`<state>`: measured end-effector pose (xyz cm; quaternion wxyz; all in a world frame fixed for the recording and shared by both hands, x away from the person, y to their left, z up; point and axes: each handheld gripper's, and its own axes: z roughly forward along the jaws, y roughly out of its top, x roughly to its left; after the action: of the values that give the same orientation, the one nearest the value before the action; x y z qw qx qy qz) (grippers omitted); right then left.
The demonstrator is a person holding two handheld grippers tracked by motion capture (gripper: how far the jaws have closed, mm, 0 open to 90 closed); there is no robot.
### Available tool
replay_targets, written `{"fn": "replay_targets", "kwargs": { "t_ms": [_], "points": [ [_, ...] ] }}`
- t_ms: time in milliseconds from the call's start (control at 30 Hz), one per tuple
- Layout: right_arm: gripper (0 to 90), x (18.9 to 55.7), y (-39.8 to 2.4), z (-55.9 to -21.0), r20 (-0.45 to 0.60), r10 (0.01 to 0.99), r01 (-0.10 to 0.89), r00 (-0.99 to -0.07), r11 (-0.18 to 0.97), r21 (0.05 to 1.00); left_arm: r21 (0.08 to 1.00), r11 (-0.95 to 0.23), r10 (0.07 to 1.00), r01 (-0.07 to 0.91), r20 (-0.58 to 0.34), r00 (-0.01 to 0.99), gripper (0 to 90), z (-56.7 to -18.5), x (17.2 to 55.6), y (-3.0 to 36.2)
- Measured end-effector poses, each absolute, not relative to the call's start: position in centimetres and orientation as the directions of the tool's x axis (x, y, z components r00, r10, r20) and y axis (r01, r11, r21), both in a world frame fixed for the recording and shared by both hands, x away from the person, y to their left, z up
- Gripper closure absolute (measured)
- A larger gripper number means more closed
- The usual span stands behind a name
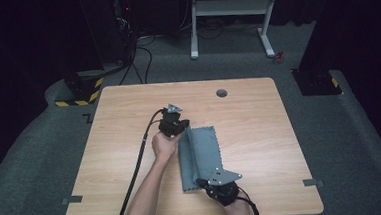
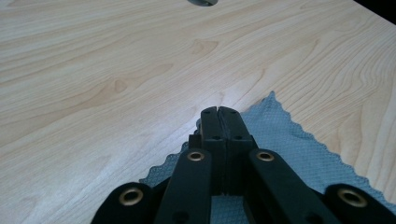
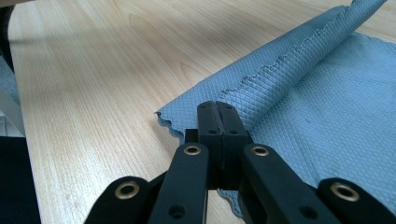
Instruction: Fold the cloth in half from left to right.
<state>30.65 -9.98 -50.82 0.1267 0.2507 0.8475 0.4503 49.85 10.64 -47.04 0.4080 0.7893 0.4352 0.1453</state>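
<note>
L gripper (image 2: 219, 112): jaws pressed together on the grey cloth's (image 2: 289, 149) far corner. R gripper (image 3: 218, 108): jaws clamped on near corner; its view shows the cloth edge lifted and curling over. High view adds cloth mid wooden table (image 1: 128, 106), partly folded.

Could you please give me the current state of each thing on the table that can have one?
Grey cloth: partly folded, its left edge lifted and rolled over the rest, lying on the table.
Left gripper: jaws shut at the cloth's far corner.
Right gripper: jaws shut, pinching the cloth's near corner.
Wooden table: bare around the cloth.
Cable hole: open, nothing through it.
</note>
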Motion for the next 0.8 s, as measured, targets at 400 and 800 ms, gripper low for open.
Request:
{"fn": "replay_targets", "kwargs": {
  "t_ms": [400,800],
  "points": [
    [90.0,30.5,-12.2,-50.7,0.034,0.570,0.337,-0.821,0.435,0.835,0.770,-0.325,0.791,0.549,-0.097,0.604,89.9,-46.7,50.2,8.0],
    [90.0,30.2,-14.7,-51.0,0.028,0.615,0.371,-0.788,0.438,0.819,0.744,-0.384,0.768,0.546,-0.071,0.637,89.9,-47.5,50.8,4.3]
  ]
}}
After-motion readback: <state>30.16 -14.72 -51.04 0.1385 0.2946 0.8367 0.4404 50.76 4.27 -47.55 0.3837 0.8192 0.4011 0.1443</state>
